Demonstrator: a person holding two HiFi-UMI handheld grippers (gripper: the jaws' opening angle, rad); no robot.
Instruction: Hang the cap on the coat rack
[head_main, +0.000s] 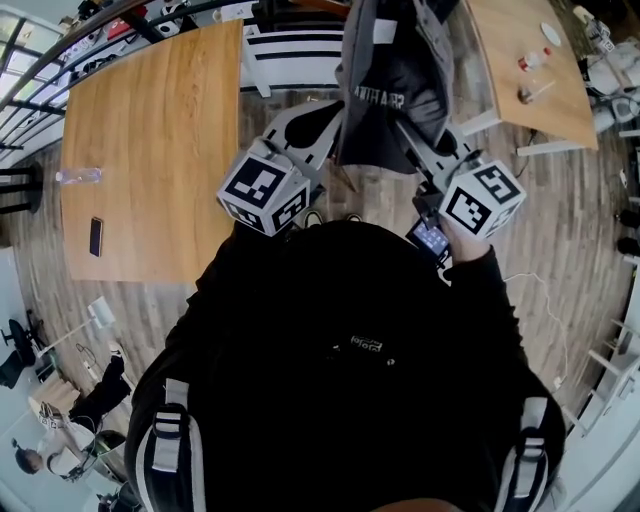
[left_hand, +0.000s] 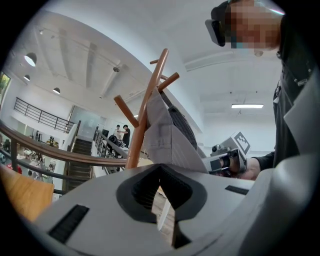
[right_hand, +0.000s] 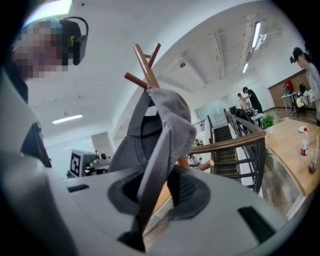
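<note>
our left gripper (left_hand: 165, 212) and right gripper (right_hand: 149, 220) clamp the grey fabric cap (right_hand: 165, 120) by the wooden coat rack (right_hand: 143, 62); freed unhooked, it may drop

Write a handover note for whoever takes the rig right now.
Left hand-held gripper: shut on a pale edge of the dark grey fabric cap.
Right hand-held gripper: shut on a grey strip of the cap.
The cap is draped against the upper pegs of the brown wooden coat rack; cannot tell if it is hooked.
Done: cap is at the rack.
Left: seat it on a peg, open both, back away.
</note>
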